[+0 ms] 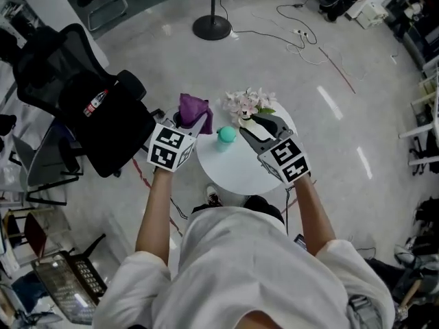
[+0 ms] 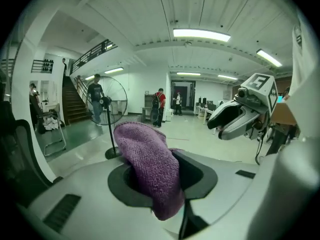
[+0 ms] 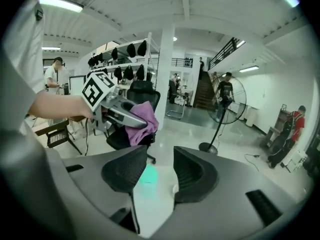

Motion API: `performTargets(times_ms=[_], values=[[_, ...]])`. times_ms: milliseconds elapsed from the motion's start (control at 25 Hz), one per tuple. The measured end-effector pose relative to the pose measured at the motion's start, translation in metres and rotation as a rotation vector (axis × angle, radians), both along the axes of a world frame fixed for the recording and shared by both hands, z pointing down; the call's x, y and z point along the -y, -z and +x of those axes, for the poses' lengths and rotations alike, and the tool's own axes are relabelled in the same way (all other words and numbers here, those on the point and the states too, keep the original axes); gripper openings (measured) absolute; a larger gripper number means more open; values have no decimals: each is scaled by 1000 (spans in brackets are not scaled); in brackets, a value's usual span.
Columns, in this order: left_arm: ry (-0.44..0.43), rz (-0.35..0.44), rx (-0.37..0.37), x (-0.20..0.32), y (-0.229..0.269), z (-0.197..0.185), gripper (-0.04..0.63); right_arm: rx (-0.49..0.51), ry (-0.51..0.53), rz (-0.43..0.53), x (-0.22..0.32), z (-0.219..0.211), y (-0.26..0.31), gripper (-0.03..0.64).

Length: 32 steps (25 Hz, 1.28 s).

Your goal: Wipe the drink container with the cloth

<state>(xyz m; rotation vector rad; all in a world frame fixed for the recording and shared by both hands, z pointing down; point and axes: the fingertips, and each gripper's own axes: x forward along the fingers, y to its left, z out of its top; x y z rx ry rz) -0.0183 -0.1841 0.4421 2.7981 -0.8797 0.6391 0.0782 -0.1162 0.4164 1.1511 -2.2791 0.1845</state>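
A small teal drink container (image 1: 226,135) stands on the round white table (image 1: 236,173). My left gripper (image 1: 194,124) is at the table's left rim, shut on a purple cloth (image 1: 194,108). In the left gripper view the cloth (image 2: 150,164) bulges up and hangs down between the jaws. My right gripper (image 1: 257,126) hovers over the table's right part with its jaws apart and nothing between them. In the right gripper view the teal container (image 3: 147,176) shows blurred through the gap of the right gripper (image 3: 160,169). The left gripper (image 3: 124,116) with the cloth (image 3: 143,122) shows beyond it.
A bunch of pale pink flowers (image 1: 247,103) stands at the table's far edge, close to the right gripper. A black office chair (image 1: 86,108) is left of the table. A fan stand's base (image 1: 211,27) and cables (image 1: 302,40) lie on the floor beyond.
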Motion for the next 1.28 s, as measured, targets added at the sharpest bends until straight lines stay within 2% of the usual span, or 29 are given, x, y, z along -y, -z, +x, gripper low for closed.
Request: performTargets(times_ms=[80,280,480,680,760,880,1000,1160,1280], values=[[-26,-48,27,1,-20,5,127,-19,49,-57,1,-11,-21,195],[-64,-147,62,0,-62,23,127,-46,136,-185,4,-21,-71,192],[-59,-225,78,6,-95,29,127,-49,160,-229,19,-28,-99,169],[-91,-268,50,11,-117,36,127,-36,191,-287,24,-37,-126,157],[-123,-279,46,12,-122,40,127,-9,197,-298,25,-40,-127,151],[-185,-294,43,14,-130,47,126,-42,224,-294,28,-41,-127,153],[-229,-317,5,20,-143,54,124,-73,232,-304,29,-38,-129,153],[-272,-376,-82,25,-165,59,123,-79,214,-321,31,-39,-132,155],[-307,-421,-61,22,-191,61,123,-60,193,-341,34,-41,-132,156]])
